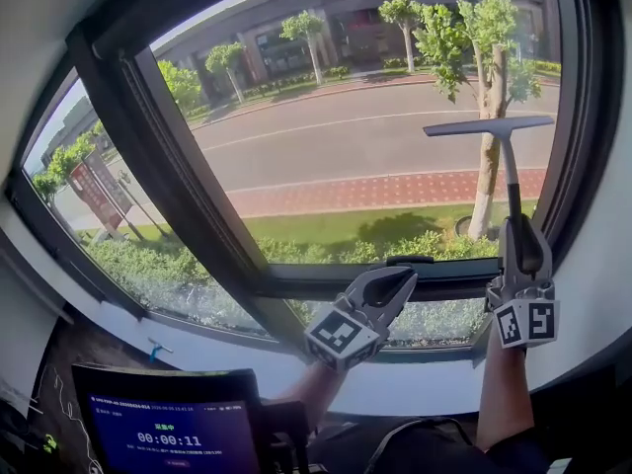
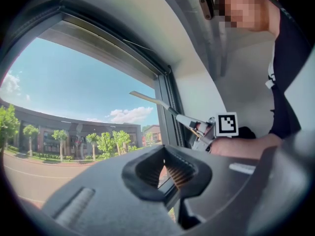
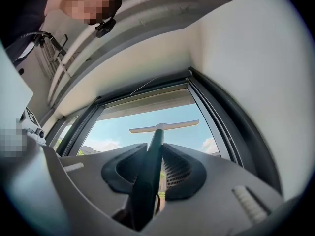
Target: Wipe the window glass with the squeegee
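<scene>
Left gripper: jaws together, empty. Right gripper: clamped low on the squeegee handle, blade raised against the right of the glass; contact unconfirmed. Judged light and stiff; the slim handle may twist, so hold firmly.

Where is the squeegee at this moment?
The squeegee stands at the head view's right, handle clamped in the right gripper, blade before the window glass.
</scene>
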